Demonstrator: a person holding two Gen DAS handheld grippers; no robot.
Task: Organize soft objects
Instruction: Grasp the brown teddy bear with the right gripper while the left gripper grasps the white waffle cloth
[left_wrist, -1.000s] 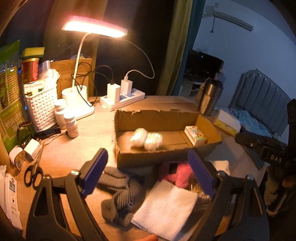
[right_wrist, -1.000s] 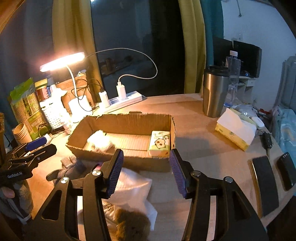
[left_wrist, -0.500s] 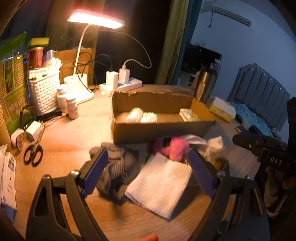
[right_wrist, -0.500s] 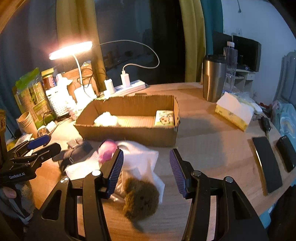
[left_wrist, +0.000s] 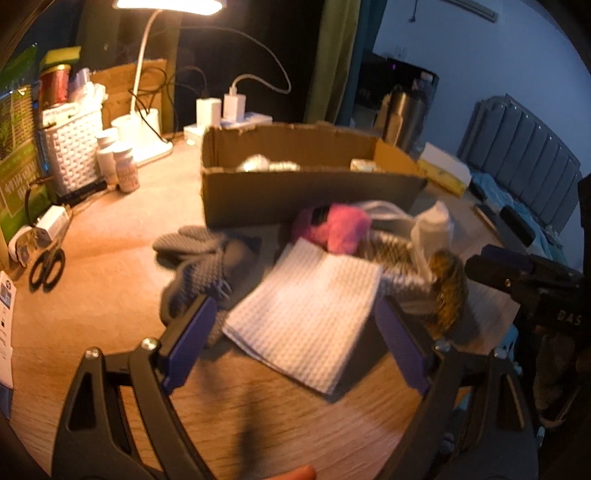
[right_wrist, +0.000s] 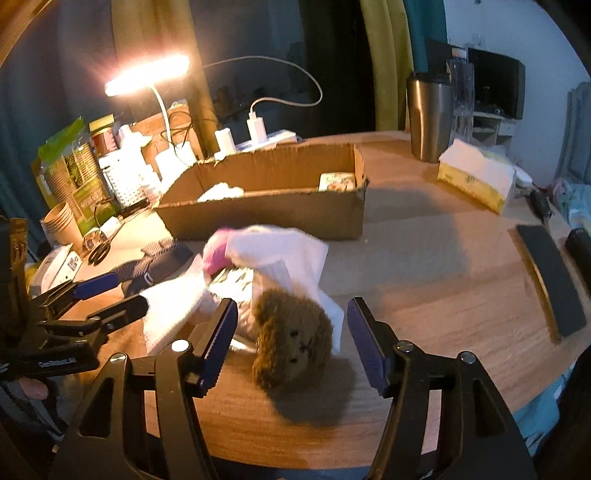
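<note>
Above table (right_wrist: 424, 295), right gripper (right_wrist: 291, 334) tilted downward

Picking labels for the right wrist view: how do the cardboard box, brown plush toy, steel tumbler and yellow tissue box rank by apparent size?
1. cardboard box
2. brown plush toy, though it sits nearest the camera, which inflates it
3 and 4. steel tumbler and yellow tissue box: too alike to rank.

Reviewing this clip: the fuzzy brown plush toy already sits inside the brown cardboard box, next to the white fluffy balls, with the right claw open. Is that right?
Not quite. The fuzzy brown plush toy lies on the wooden table, in front of the brown cardboard box, between the open right claw's fingers, as the right wrist view shows. The white fluffy balls are inside the box.
</note>
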